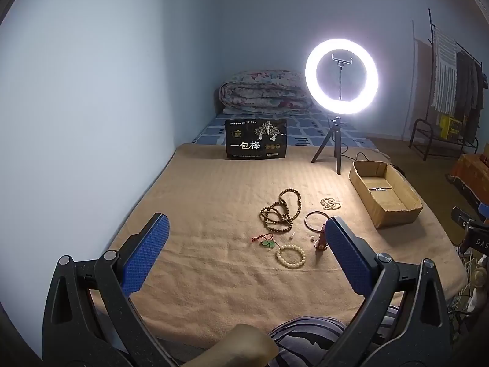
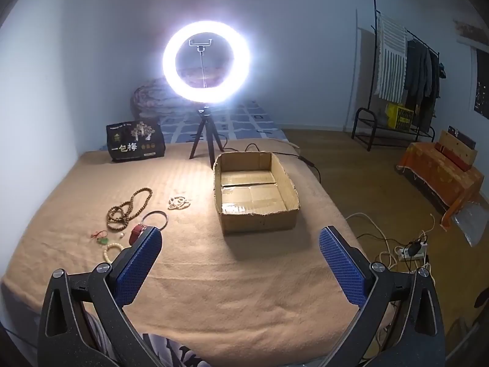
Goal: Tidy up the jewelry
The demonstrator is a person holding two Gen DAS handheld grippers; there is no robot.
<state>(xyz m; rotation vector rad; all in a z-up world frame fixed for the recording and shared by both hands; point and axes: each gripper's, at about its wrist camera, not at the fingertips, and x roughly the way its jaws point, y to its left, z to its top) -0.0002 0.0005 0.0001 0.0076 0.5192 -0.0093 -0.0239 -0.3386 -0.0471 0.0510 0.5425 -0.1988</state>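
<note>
Both grippers hang low over the near edge of the tan woven blanket (image 1: 214,189), the left gripper (image 1: 246,238) and the right gripper (image 2: 240,240) each with blue textured pads spread wide and nothing between them. Taking the open brown cardboard box (image 2: 256,214) as landmark: far to its left, towards the wall, stands a black printed snack bag (image 2: 136,142). Nearer, well left of the box, lie a long brown wooden bead strand (image 1: 279,212), a red-corded green pendant (image 1: 266,242), a cream bead bracelet (image 1: 290,256), a thin dark bangle (image 1: 316,220) and a red watch-like piece (image 2: 137,234). Just left of the box sits a small pale bead cluster (image 2: 178,202). Behind the box glows a white ring light on a black tripod (image 2: 206,61).
</note>
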